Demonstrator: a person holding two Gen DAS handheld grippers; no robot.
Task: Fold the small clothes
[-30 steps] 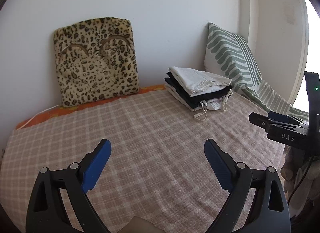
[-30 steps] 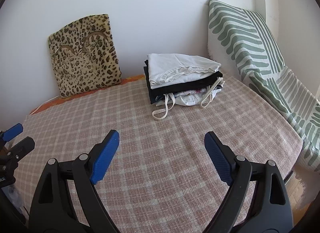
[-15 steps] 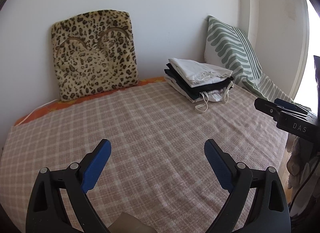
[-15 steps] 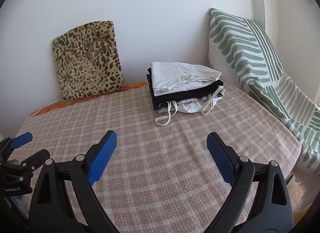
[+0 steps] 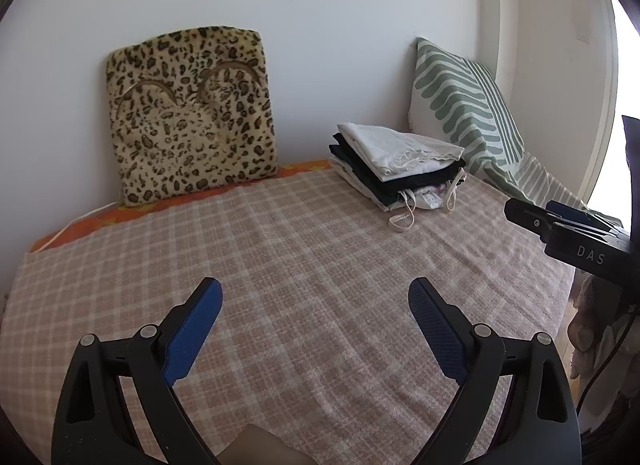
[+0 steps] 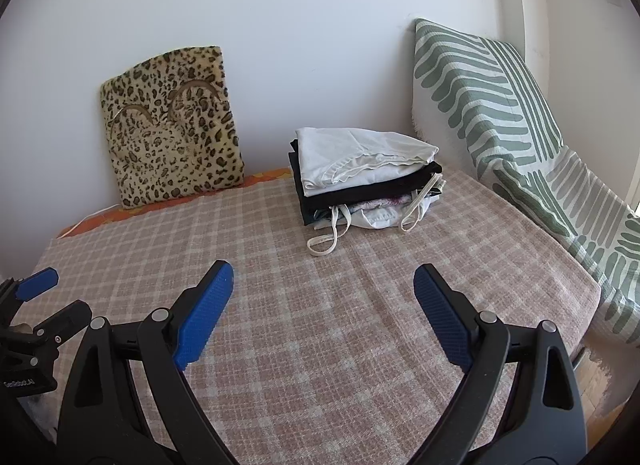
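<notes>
A stack of folded clothes (image 5: 394, 163) (image 6: 362, 173) sits at the back of the checked bedspread (image 5: 304, 249) (image 6: 320, 297), white garment on top, black below, pale straps hanging off the front. My left gripper (image 5: 316, 301) hovers open over the near middle of the spread, nothing between its blue pads. My right gripper (image 6: 324, 285) is open too, empty, in front of the stack and well short of it. The right gripper (image 5: 560, 221) shows side-on at the left wrist view's right edge. The left gripper (image 6: 32, 297) shows at the right wrist view's left edge.
A leopard-print cushion (image 5: 188, 117) (image 6: 172, 125) leans on the white wall at the back left. A green-and-white striped pillow (image 5: 468, 105) (image 6: 492, 105) stands at the back right, draping along the bed's right side. A bright window is at far right.
Both grippers have drawn back and risen slightly, so the stack and cushions sit a little lower and further off in view. Both stay open and empty.
</notes>
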